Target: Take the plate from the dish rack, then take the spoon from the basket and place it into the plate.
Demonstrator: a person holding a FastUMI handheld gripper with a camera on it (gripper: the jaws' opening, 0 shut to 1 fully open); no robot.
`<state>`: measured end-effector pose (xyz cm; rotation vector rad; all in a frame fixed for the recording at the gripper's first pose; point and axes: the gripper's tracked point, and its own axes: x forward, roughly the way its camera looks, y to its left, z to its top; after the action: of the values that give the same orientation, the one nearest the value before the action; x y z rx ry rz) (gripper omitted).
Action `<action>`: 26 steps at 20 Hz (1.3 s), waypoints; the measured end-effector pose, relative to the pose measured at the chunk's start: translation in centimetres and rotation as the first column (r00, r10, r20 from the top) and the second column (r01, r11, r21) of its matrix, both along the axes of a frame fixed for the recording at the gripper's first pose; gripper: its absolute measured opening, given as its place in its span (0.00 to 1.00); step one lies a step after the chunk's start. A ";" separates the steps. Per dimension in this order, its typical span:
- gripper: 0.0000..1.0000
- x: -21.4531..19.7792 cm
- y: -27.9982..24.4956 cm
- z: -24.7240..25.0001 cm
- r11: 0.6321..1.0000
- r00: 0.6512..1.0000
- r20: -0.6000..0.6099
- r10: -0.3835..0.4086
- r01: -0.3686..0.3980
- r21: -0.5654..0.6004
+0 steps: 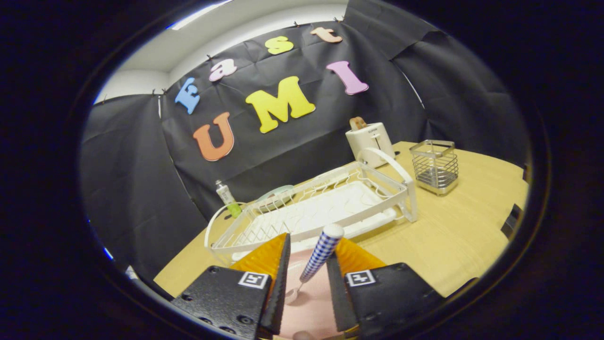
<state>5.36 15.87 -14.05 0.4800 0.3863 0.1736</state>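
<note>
Spoon [322, 252], with its blue-and-white checked handle and white tip, is seen standing tilted between the two fingers of the claw [306, 274]; its small bowl end is lowered onto the pink plate [309, 307] that lies directly beneath the fingers on the desk [453, 236]; the handle leans toward the right-hand finger, but whether both pads are pressed on it cannot be told, since a gap is visible on the other side; the claw is set narrow, only a little wider than the handle.

Most of the task can be judged as done: the plate has been taken out of the white dish rack [321, 208], which stands just beyond the fingers with no plate in its slots; the wire basket [435, 165], well apart beyond the rack's far end, no longer carries the spoon; the spoon has been brought over the plate and its bowl appears to be touching the pink surface.

What is left is judged to be small: the handle has to be let go and laid down so that the spoon rests wholly in the plate; the claw is then to be drawn clear.

A toaster [369, 139] is seen behind the rack; a small bottle [227, 196] stands near the rack's other end.
</note>
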 end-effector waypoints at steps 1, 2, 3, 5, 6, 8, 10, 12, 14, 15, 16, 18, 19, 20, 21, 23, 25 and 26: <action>0.55 0.0 -0.8 0.3 1.000 1.000 0.009 -0.015 0.015 -0.012; 0.58 0.1 -1.3 0.6 0.999 1.000 0.016 -0.024 0.024 -0.021; 0.62 0.2 -1.7 0.7 0.999 0.999 0.022 -0.034 0.034 -0.032; 0.67 0.6 -3.0 1.3 0.997 0.998 0.034 -0.053 0.055 -0.057; 0.70 0.7 -3.7 1.9 0.996 0.997 0.045 -0.063 0.066 -0.066; 0.74 1.1 -5.0 2.9 0.993 0.994 0.070 -0.083 0.089 -0.080; 0.76 1.3 -6.1 4.1 0.988 0.990 0.099 -0.099 0.110 -0.106; 0.81 1.2 -7.2 5.8 0.980 0.984 0.137 -0.111 0.132 -0.150; 0.92 0.9 -8.4 7.4 0.970 0.975 0.185 -0.125 0.160 -0.184; 1.00 0.8 -8.8 8.1 0.963 0.970 0.208 -0.124 0.168 -0.209; 1.00 0.0 -9.1 9.0 0.956 0.966 0.229 -0.124 0.178 -0.235; 1.00 -1.0 -9.4 9.9 0.940 0.960 0.259 -0.104 0.180 -0.290; 1.00 -1.7 -9.0 10.1 0.933 0.958 0.274 -0.081 0.169 -0.316; 1.00 -2.4 -8.7 10.4 0.929 0.956 0.286 -0.066 0.163 -0.331; 1.00 -2.9 -8.4 10.5 0.929 0.956 0.290 -0.054 0.154 -0.335; 1.00 -3.8 -7.9 10.8 0.939 0.956 0.291 -0.037 0.133 -0.318; 1.00 -4.4 -8.0 11.3 0.942 0.949 0.313 -0.037 0.138 -0.306; 1.00 -4.8 -8.2 11.3 0.938 0.947 0.320 -0.037 0.144 -0.317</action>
<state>0.58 7.64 -2.74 0.1259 0.0789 0.0868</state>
